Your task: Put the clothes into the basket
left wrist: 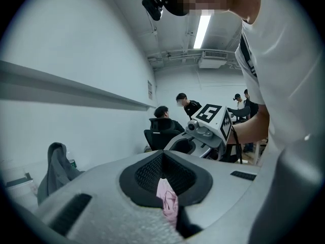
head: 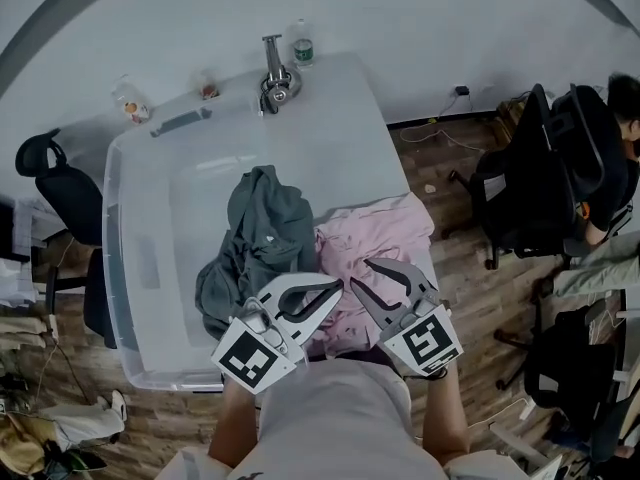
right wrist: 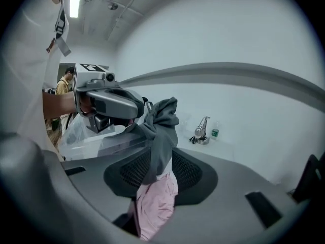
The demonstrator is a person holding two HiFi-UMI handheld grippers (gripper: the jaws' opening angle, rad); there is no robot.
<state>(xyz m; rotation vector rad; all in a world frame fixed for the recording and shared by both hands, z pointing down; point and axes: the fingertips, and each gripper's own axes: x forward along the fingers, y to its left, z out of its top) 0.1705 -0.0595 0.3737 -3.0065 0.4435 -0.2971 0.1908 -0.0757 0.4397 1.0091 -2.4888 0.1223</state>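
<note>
Left claw [head: 336,288] clamped on pink garment [head: 385,230]. Right claw [head: 360,274] narrowly parted, same garment seen between. Garment heaped just beside basket [head: 135,268], near edge hidden by claws. Grey garment [head: 262,218] draped over basket rim.
</note>
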